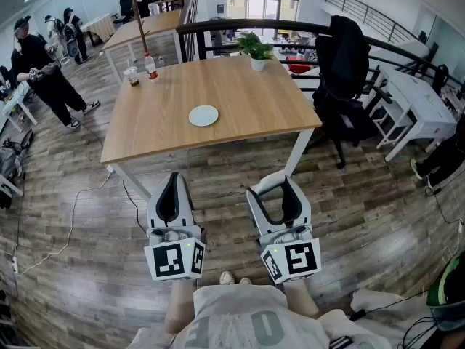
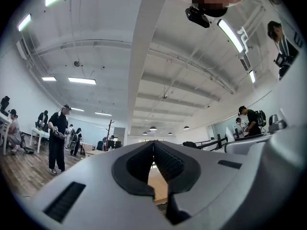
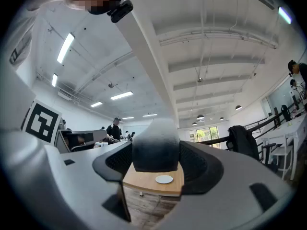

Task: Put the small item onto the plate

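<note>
Short of the white plate (image 1: 203, 115), which lies near the middle of the wooden desk (image 1: 254, 100), both claws hang over the plank floor (image 1: 94, 267). The right claw (image 1: 276, 193) grasps the small item (image 3: 156, 150), a pale rounded lump, between wide-set jaws. The left claw (image 1: 173, 177), on the plate's near side too, is clenched with nothing in it.

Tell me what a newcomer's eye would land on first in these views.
The white plate stands out, alone in the middle of the wooden table, with a potted plant at the far edge. Nearer the person, the right gripper is closed on the small item, a pale block filling its jaws, held short of the table. The left gripper is shut and empty.
</note>
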A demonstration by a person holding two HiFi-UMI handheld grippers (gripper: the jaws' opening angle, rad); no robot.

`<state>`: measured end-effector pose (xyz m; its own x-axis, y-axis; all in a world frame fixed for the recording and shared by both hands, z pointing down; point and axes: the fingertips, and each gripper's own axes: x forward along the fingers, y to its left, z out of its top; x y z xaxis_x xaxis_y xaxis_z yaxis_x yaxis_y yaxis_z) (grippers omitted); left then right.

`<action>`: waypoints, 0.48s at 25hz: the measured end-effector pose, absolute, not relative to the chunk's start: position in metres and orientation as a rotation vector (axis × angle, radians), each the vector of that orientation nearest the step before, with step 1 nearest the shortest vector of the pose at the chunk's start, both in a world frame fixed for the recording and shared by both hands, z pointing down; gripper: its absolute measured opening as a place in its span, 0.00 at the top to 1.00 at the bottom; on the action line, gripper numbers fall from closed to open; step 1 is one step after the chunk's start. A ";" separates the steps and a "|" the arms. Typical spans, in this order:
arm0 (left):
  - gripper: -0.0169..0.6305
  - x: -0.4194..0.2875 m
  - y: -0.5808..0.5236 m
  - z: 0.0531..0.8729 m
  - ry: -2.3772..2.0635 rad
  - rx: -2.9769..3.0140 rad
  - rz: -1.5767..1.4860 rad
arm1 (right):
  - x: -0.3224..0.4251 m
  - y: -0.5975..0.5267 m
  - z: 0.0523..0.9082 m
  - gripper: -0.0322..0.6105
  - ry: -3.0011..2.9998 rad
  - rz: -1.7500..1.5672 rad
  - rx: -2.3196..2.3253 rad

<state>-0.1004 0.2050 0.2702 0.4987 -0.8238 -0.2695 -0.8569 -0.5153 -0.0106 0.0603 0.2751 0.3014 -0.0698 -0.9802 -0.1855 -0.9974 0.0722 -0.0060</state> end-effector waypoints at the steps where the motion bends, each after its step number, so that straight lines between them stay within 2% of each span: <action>1: 0.96 -0.103 0.202 0.271 1.461 -2.608 0.355 | 0.059 0.273 0.302 0.47 2.194 0.184 -2.043; 12: 0.96 -0.123 0.179 0.279 1.457 -2.653 0.390 | 0.044 0.257 0.302 0.47 2.199 0.218 -2.079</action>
<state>-0.1232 0.1794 0.2795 0.5123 -0.8170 -0.2646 -0.8399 -0.5409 0.0439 0.0437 0.2568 0.3023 -0.0581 -0.9827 -0.1759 -0.9981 0.0537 0.0300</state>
